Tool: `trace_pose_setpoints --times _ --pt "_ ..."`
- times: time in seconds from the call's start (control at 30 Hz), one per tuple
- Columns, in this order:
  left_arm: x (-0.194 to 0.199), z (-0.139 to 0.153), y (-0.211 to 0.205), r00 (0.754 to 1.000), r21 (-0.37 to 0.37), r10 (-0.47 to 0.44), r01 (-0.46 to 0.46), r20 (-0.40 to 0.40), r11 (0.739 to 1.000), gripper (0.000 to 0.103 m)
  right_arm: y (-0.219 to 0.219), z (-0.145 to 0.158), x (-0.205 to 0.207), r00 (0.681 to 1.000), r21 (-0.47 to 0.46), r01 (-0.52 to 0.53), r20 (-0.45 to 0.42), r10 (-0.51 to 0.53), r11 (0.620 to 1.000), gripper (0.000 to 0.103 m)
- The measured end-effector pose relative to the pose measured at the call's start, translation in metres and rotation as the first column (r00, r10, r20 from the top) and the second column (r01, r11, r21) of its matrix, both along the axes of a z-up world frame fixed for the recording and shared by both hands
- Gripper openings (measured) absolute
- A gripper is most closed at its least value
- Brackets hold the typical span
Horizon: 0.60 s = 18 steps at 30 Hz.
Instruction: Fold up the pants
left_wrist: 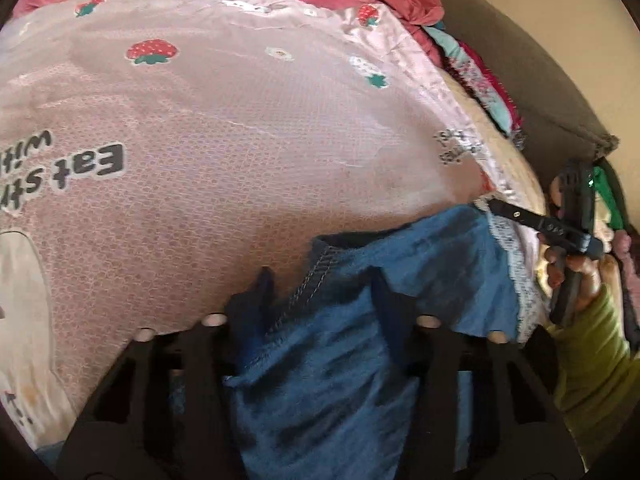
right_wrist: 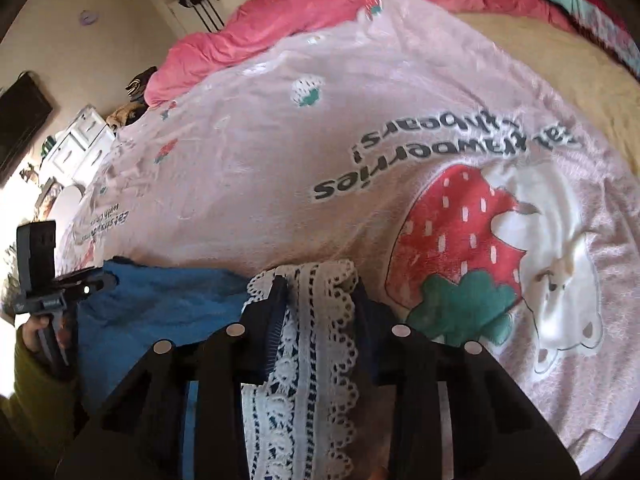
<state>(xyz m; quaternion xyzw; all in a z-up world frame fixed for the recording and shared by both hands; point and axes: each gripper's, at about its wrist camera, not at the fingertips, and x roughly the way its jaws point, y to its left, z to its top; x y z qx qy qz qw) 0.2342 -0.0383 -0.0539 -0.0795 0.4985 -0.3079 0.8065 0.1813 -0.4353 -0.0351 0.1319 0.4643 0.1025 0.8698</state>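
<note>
The blue pants (left_wrist: 400, 264) with a white lace hem (right_wrist: 316, 320) lie at the near edge of the bed on a pink strawberry blanket (left_wrist: 224, 152). My left gripper (left_wrist: 324, 288) is shut on the blue fabric near a stitched seam. My right gripper (right_wrist: 320, 292) is shut on the lace hem end. The blue cloth stretches between them, seen also in the right wrist view (right_wrist: 160, 312). The right gripper shows in the left wrist view (left_wrist: 496, 206) at the far end of the cloth, and the left gripper shows in the right wrist view (right_wrist: 100, 282).
A red-pink quilt (right_wrist: 320, 12) is bunched along the far side of the bed. Folded colourful clothes (left_wrist: 480, 72) are piled at the far right. A white cabinet (right_wrist: 80, 140) and a wall stand beyond the bed at left.
</note>
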Motion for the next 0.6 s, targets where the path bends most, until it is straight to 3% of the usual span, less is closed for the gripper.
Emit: trace_pose_setpoints --times 0.17,0.3,0.37,0.4,0.43,0.6 --pt "-0.001 0.0 -0.008 0.999 -0.067 -0.046 0.045 -0.016 0.997 0.031 0.002 -0.006 0.001 1.0 0.0 -0.014 0.007 0.014 1.0 0.031" --pt "0.003 -0.009 -0.014 0.999 -0.063 -0.025 0.023 -0.027 0.998 0.033 0.008 -0.01 0.004 1.0 -0.003 -0.018 0.0 0.018 1.0 0.031" --pt "-0.001 -0.006 -0.018 1.0 -0.031 -0.021 0.021 0.001 0.999 0.03 0.011 -0.01 0.002 1.0 -0.022 -0.023 0.01 0.023 0.999 0.026" --pt "-0.005 -0.002 -0.021 0.999 0.003 -0.023 0.023 0.028 1.0 0.016 0.012 -0.009 0.001 1.0 -0.03 -0.025 0.012 0.025 0.999 0.022" --pt "-0.006 0.002 -0.022 0.999 0.016 -0.019 0.018 0.047 1.0 0.009 0.013 -0.006 -0.002 0.999 -0.036 -0.025 0.024 0.026 0.999 0.02" --pt "-0.022 0.032 -0.026 0.977 0.089 0.007 -0.026 0.213 0.996 0.007 0.022 0.024 -0.021 0.988 -0.064 -0.014 0.152 0.024 0.998 0.015"
